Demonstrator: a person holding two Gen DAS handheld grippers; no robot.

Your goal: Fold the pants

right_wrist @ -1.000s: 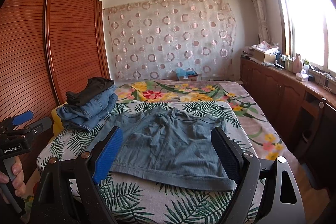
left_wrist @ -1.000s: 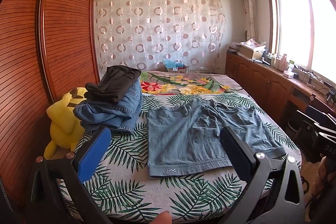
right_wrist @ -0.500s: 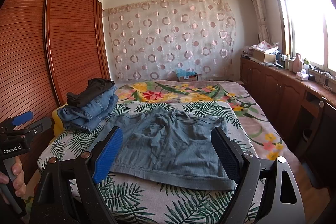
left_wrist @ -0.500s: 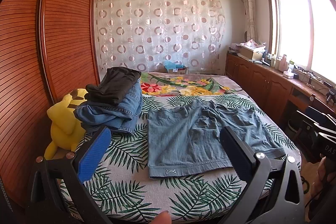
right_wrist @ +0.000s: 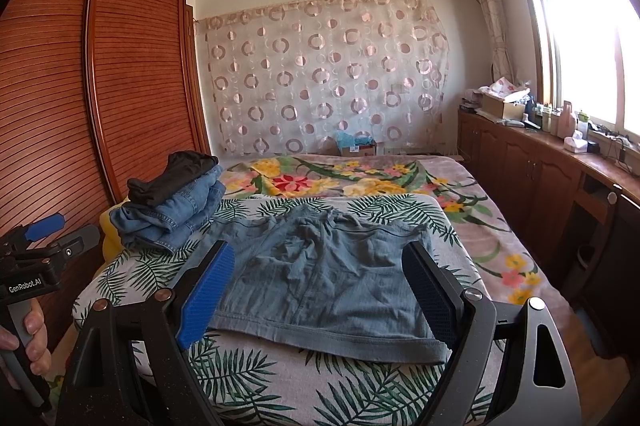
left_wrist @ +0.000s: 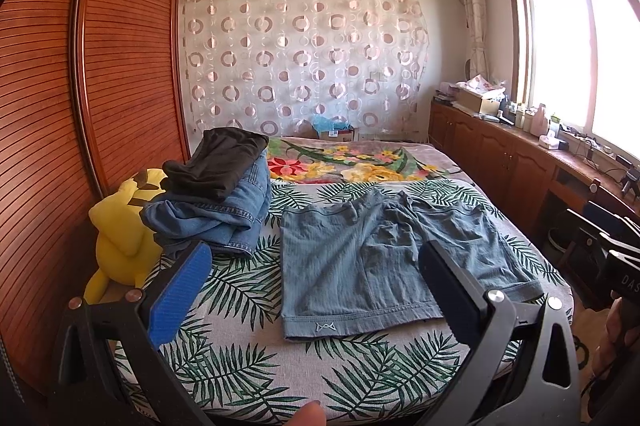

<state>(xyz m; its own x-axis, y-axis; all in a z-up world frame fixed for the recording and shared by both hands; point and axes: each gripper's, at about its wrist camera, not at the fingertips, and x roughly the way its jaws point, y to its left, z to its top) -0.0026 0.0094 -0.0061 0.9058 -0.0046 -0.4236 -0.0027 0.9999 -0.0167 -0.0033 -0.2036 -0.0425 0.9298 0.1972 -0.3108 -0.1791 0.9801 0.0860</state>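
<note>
Nothing had moved: the shorts (left_wrist: pixel 384 258) still lay flat, both grippers (left_wrist: pixel 312 290) (right_wrist: pixel 320 290) stayed wide apart, so folding hadn't begun.

Bare leaf-printed bedsheet (left_wrist: pixel 248 358) lies open along the near edge. A stack of folded denim and black clothes (left_wrist: pixel 220 202) and a yellow plush toy (left_wrist: pixel 120 230) crowd the left side.
</note>
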